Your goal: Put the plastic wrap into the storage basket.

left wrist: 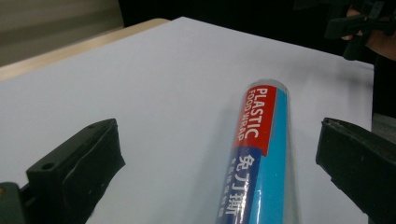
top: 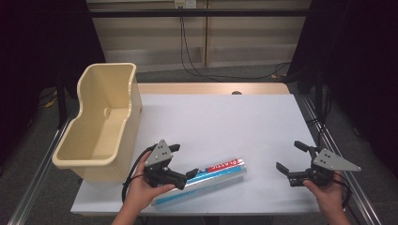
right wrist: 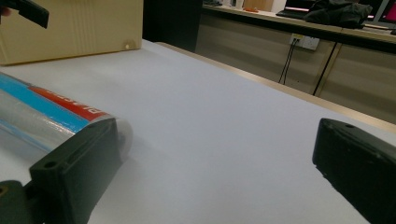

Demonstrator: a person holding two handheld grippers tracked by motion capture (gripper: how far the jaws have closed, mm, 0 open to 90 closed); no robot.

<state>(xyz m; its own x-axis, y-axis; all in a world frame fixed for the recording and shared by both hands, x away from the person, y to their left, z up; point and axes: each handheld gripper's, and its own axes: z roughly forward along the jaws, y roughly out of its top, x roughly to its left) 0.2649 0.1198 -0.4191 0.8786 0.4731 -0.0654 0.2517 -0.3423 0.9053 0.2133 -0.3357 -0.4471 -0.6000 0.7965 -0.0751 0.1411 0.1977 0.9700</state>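
Note:
A roll of plastic food wrap [top: 211, 176] with a blue and red label lies on the white table top [top: 225, 117] near the front edge. My left gripper [top: 184, 161] stands open over the roll's left end, not touching it. In the left gripper view the roll [left wrist: 261, 154] runs up between the wide-apart jaws of the left gripper [left wrist: 219, 135]. My right gripper [top: 291, 156] stands open to the right of the roll with nothing in it. In the right gripper view the roll's end [right wrist: 51, 112] lies partly behind the left jaw of the right gripper [right wrist: 215, 154].
A tall beige plastic bin [top: 101, 122] stands at the table's left edge, seen too as a beige wall [right wrist: 70, 28] in the right gripper view. Cables hang from a shelf behind the table. Bare white surface [right wrist: 210, 93] stretches across the middle and back.

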